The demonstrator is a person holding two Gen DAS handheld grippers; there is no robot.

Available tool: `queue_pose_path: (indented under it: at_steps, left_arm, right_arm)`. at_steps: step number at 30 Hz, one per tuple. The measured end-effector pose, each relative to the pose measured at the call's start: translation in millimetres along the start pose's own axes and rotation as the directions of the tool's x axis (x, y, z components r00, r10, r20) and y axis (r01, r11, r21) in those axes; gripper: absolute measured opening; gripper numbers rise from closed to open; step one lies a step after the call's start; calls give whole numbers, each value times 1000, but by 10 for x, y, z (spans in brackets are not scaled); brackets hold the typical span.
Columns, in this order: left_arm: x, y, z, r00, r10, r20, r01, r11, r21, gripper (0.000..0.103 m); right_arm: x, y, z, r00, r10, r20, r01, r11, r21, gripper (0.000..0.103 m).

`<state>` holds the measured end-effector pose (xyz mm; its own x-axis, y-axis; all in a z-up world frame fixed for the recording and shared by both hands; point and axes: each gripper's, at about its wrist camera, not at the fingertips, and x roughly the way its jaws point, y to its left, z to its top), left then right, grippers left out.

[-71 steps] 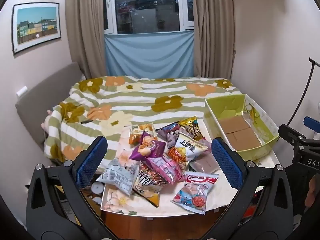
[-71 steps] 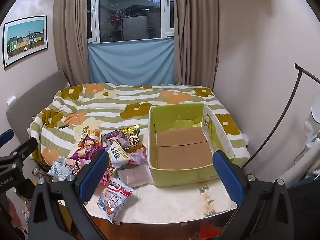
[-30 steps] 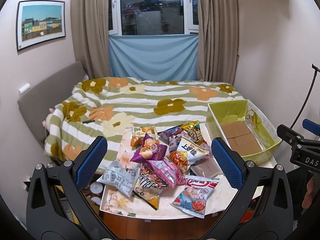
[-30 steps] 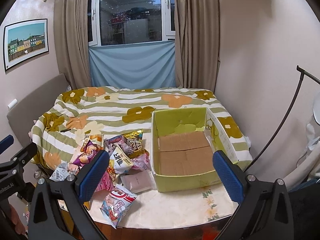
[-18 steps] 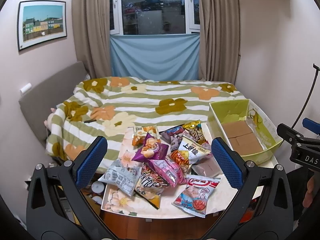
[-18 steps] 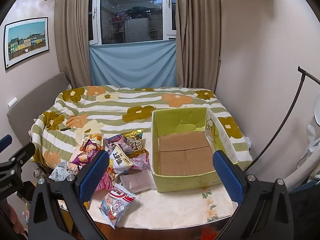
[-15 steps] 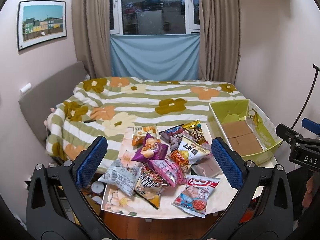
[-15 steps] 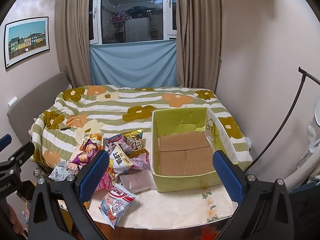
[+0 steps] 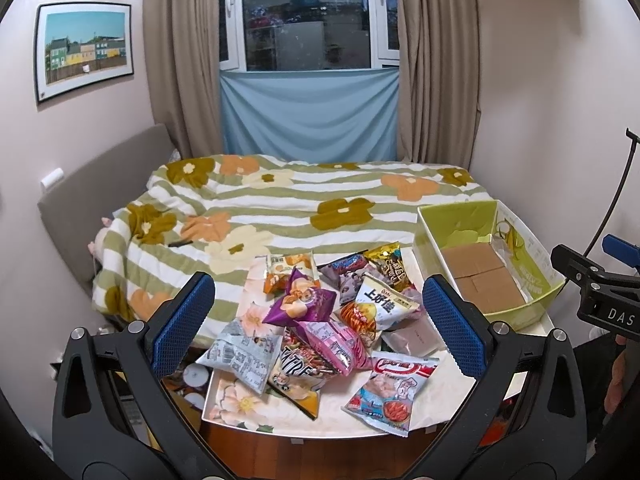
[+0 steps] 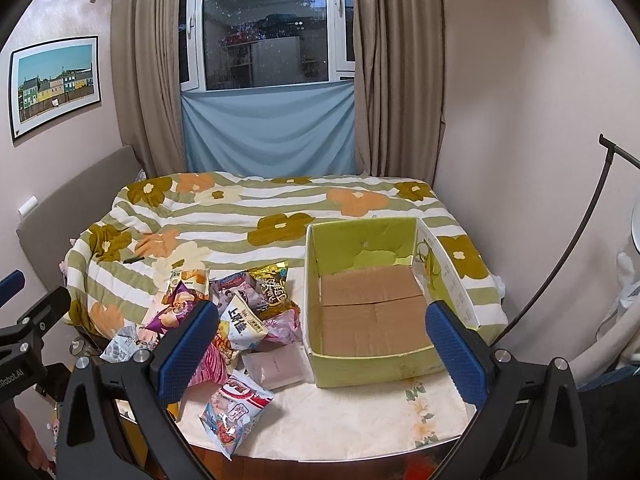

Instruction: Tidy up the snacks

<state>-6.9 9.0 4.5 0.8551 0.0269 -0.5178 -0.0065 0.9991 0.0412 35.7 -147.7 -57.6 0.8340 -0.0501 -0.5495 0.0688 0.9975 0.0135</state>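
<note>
Your left hand-held gripper [image 9: 318, 326]: spread, holding nothing | your right hand-held gripper [image 10: 322, 344]: spread, holding nothing | snacks [image 9: 320, 320]: piled on worktop [image 10: 340, 424], left of box [image 10: 360, 366]

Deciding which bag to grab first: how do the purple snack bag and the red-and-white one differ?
The purple bag sits on top of the pile, propped on other packets; the red-and-white bag lies flat and alone near the table's front edge. The purple bag looks puffed and peaked; the red-and-white one looks flatter. Both are sealed and outside the green box.
</note>
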Motion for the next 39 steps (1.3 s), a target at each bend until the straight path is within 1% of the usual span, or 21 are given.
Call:
queue_pose_path:
  at_steps: [5,28,31,34,37,39]
  left_arm:
    - [1,-1,-1,1000,-1,0,1,1000,-1,103]
    - [41,-12,51,1000,-6,-18,6,1000,-4,103]
    - [87,-13,77,999,-4,-39,3,1000,-17,103]
    - [113,28,42,997,0,-77,-2,999,-34,103]
    - [190,63,-100,991,17,-136,-22,999,-34,103]
    - [260,86,-246,984,24,-174,-29,999,-30,103]
  right_arm:
    - [45,-14,16,1000,-21,5,21,1000,-3,102]
    - [99,-32,10,1000,-13,-1,13,1000,-4,102]
    - [99,-28,13,1000,-12,-8,12,1000,-7,102]
    - [135,-40,17,999,13,-32,-13,1000,-12,102]
    - [228,-65,-39,995,65,-71,-66,998,-6,102]
    - [339,-57,-140,988,105,-113,-105,994,3,102]
